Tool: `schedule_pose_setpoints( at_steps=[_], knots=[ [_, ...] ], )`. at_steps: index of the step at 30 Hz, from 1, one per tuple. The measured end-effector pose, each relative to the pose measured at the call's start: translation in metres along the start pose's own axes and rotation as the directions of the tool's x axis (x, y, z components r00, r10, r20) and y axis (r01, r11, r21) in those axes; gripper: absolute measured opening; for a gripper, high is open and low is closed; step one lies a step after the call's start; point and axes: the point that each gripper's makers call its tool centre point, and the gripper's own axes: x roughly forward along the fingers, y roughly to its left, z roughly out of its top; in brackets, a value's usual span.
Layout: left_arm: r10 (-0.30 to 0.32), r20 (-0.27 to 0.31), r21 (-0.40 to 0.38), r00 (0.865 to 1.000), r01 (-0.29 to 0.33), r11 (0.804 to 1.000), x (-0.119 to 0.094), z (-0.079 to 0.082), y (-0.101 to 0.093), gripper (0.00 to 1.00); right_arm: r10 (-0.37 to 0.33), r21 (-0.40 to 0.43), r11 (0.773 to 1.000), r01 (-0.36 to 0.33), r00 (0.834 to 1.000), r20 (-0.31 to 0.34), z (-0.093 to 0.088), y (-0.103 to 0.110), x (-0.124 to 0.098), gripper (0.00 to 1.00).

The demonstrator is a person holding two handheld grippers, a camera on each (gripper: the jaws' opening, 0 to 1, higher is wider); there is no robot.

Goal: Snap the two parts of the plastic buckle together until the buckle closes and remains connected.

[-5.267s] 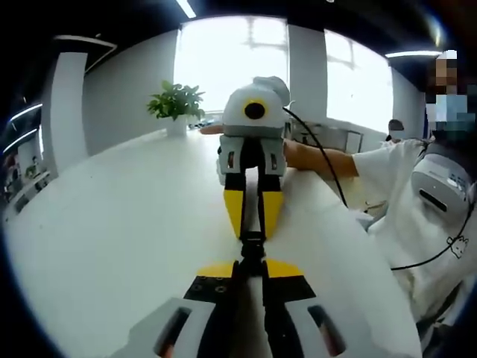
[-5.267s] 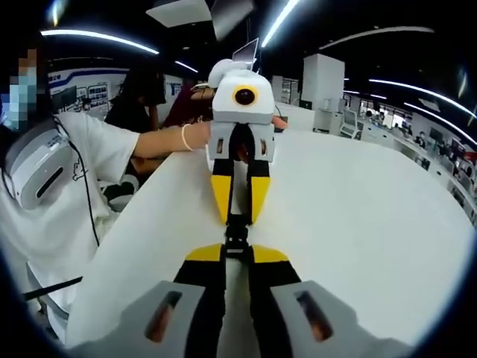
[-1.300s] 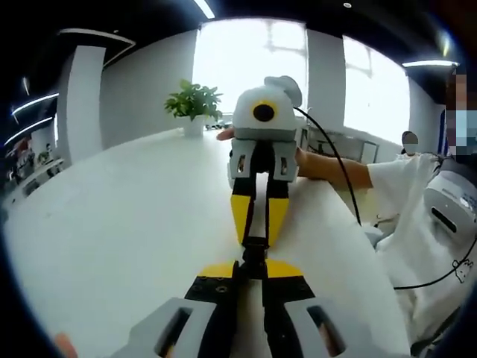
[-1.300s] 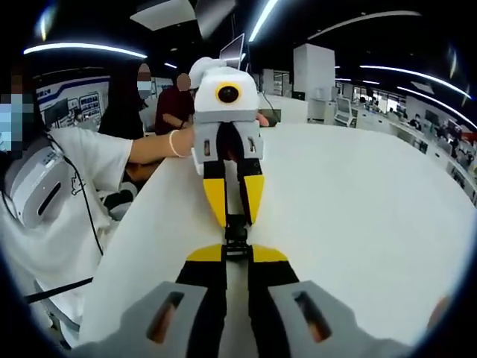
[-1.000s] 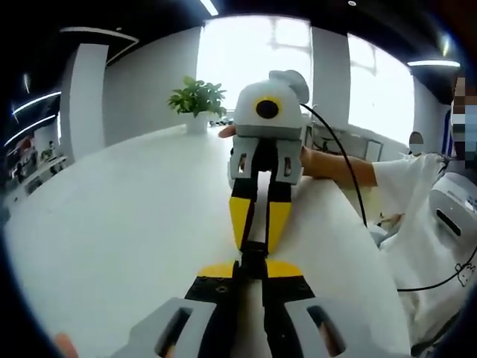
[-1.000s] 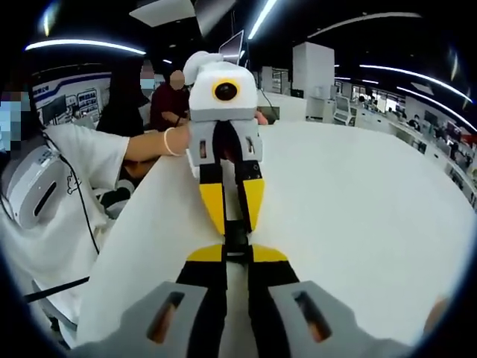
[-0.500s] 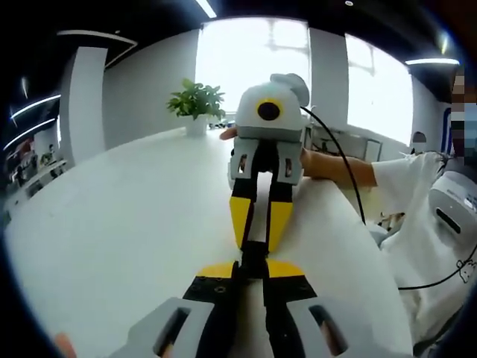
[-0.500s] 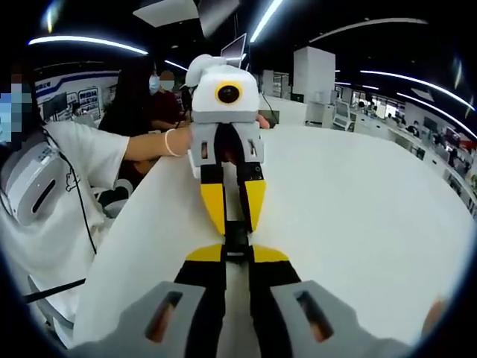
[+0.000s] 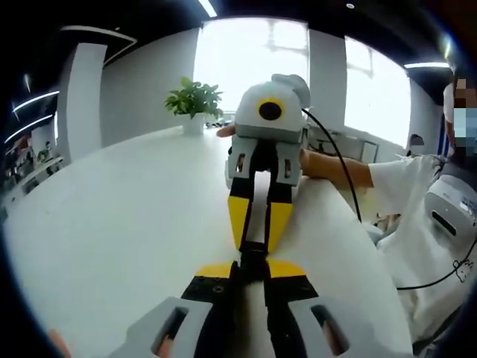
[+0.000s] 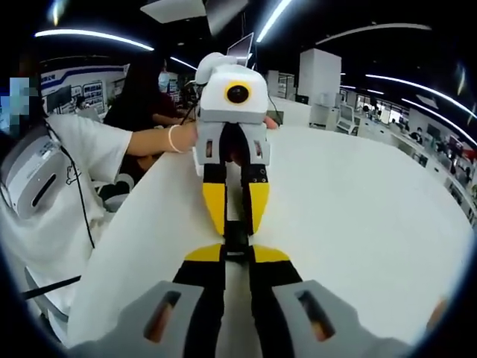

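Buckle (image 9: 253, 256) pinched between both tools, near table (image 9: 112, 224) edge; open tabletop alongside.

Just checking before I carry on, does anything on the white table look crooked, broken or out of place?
Nothing stands out. The left gripper and right gripper meet tip to tip in line, both shut on the small black plastic buckle above the white table. No damage is visible, though the buckle's detail is hard to make out.

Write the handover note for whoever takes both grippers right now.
Left gripper: shut on the buckle.
Right gripper: shut on the buckle's other end. The two grippers meet tip to tip above the white table.
Done: both halves gripped and brought together.
Cannot tell whether the buckle has clicked shut; the jaws hide the joint.
Left: press until it latches, then check it holds.
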Motion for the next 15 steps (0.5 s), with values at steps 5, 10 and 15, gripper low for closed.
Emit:
schedule_pose_setpoints(
  at_steps=[5, 10, 15],
  knots=[
    [0.01, 0.003, 0.008, 1.0, -0.01, 1.0, -0.002, 0.0, 0.002, 0.16, 0.001, -0.005, 1.0, -0.001, 1.0, 0.011, 0.001, -0.002, 0.0, 0.1],
    [0.028, 0.021, 0.002, 0.999, -0.028, 1.0, -0.005, 0.002, 0.007, 0.18, 0.006, -0.014, 1.0, -0.006, 1.0, 0.019, 0.001, -0.005, 0.001, 0.1],
    [0.066, 0.05, -0.01, 0.997, -0.066, 0.998, -0.011, 0.003, 0.016, 0.22, -0.001, -0.018, 1.0, 0.001, 1.0, 0.022, -0.001, -0.012, 0.0, 0.1]
  ],
)
